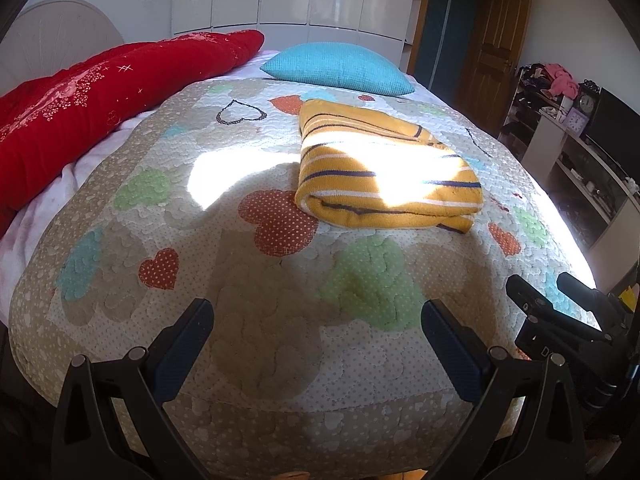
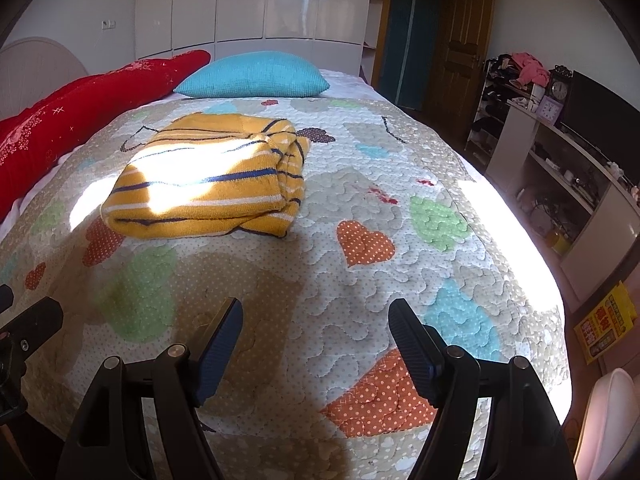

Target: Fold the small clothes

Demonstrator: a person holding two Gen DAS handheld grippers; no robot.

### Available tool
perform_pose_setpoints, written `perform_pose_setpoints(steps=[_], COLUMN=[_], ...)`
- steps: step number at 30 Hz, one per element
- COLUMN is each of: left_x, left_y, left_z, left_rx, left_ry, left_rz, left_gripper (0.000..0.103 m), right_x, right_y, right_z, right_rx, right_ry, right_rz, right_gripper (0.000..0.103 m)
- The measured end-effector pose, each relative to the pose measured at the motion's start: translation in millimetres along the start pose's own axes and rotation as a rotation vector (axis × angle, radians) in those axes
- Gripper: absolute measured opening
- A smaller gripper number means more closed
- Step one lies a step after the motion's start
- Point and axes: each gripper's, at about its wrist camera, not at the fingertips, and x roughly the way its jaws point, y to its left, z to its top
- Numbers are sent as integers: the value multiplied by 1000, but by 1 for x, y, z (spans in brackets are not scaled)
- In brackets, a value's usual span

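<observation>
A yellow sweater with navy and white stripes lies folded into a thick rectangle on the heart-patterned quilt, partly in bright sunlight. It also shows in the right wrist view, left of centre. My left gripper is open and empty, held back above the quilt's near edge, well short of the sweater. My right gripper is open and empty too, over the near quilt, to the right of the sweater. The right gripper's body shows in the left wrist view at the right edge.
A red blanket lies along the bed's left side and a turquoise pillow at the far end. Shelves with clutter and a clock stand to the right of the bed. A wooden door is behind.
</observation>
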Motion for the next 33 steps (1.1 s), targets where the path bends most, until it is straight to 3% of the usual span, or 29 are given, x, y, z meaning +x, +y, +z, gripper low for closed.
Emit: perform_pose_setpoints(steps=[12,33], left_x=[2,9], left_y=[-5,-2], left_z=[-2,-5], left_rx=[28,8], left_ry=[-10,23], left_rz=[35,6], left_gripper=[103,103], right_x=[2,2], right_y=[5,12], right_z=[-2,-2], right_rx=[-16,-37], right_ry=[7,0], right_rz=[-4,-28], right_gripper=[84,86])
